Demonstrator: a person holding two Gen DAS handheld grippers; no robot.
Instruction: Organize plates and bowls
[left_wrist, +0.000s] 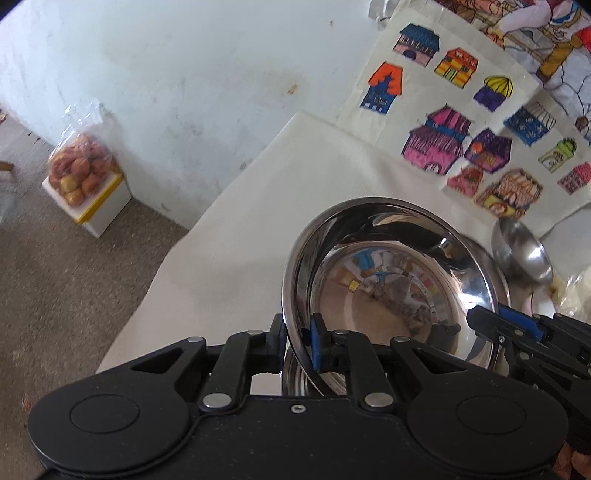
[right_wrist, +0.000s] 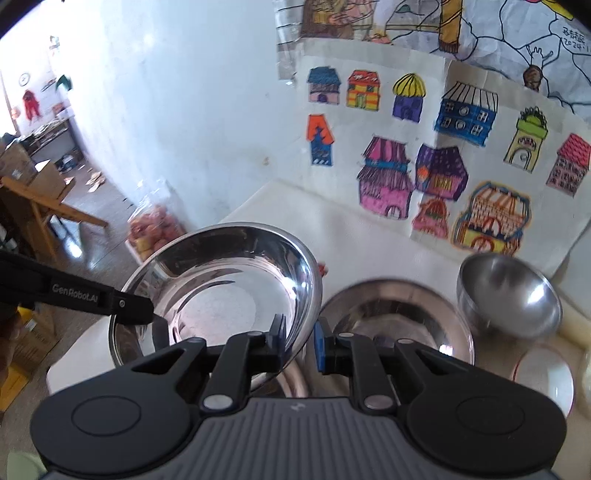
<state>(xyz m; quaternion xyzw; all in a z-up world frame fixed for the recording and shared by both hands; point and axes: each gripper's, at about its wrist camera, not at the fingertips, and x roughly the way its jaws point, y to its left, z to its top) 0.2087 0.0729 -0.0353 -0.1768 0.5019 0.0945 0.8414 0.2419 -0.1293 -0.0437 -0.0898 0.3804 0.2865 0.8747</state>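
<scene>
Steel bowl (left_wrist: 388, 288) is pinched by both of your hand-held grippers, one on each side of the rim, and it hangs tilted above the tabletop (left_wrist: 221, 258) rather than resting on it.

Left hand-held gripper (left_wrist: 299, 343): jaws closed on the near-left rim; in the left wrist view the rim runs right between the blue pads at about 6 o'clock of the bowl. Right hand-held gripper (left_wrist: 491, 325) comes in at roughly 4 o'clock and is clamped on the opposite rim. In the right wrist view its own jaws (right_wrist: 301, 345) sit closed on the bowl (right_wrist: 221, 291) at its 4–5 o'clock edge, while the left one bites at 8 o'clock.

Two-point grip makes sense to me: the rim is thin, slick and wide, so one pinch would likely let it swing.

Second large steel dish (right_wrist: 395, 321) sits flat on the tabletop just right of the held bowl, at 3 o'clock. Small steel bowl (right_wrist: 509, 295) lies tipped on its side beyond that. White plate (right_wrist: 546, 373) is at the right edge, partly cut off.

Likely plan: nest the held bowl into a stack. Keep both pinches level or it slips.
</scene>
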